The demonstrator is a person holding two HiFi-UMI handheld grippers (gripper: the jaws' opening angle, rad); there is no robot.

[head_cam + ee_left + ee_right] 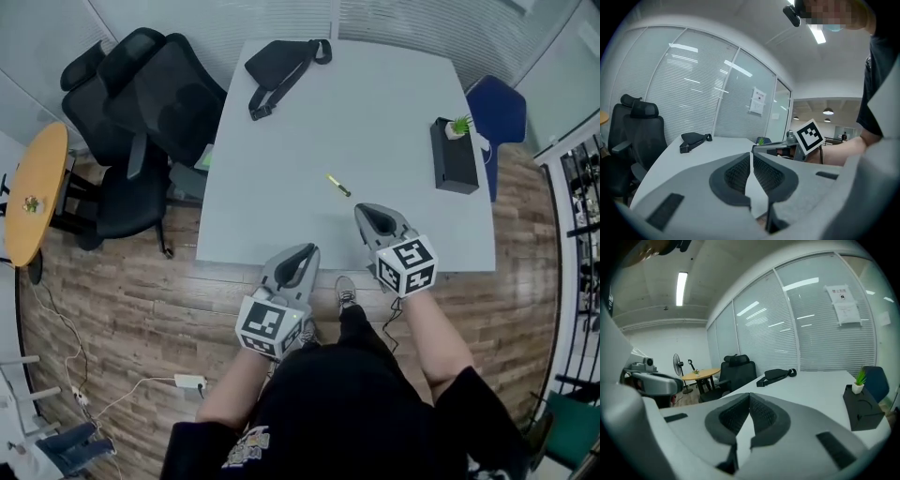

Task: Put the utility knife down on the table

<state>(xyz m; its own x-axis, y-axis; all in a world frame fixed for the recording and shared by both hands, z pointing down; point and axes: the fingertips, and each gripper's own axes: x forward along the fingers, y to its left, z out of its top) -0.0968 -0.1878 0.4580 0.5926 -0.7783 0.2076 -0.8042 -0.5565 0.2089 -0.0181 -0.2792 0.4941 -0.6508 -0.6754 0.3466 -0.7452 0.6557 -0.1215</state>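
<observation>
The utility knife [338,185], small and yellow-green, lies on the light grey table [281,187] a little in front of its middle. No gripper touches it. My right gripper [367,210] hovers over the table's near part just below and right of the knife, jaws shut with nothing between them [749,397]. My left gripper [309,249] is at the table's near edge, further from the knife, also shut and empty [751,157]. The knife does not show in either gripper view.
A black sling bag [281,66] lies at the table's far side. A black box [454,155] with a small potted plant [460,125] stands at the right edge. Black office chairs [141,112] stand to the left, a blue chair [497,108] to the right, and a round wooden table [37,192] at far left.
</observation>
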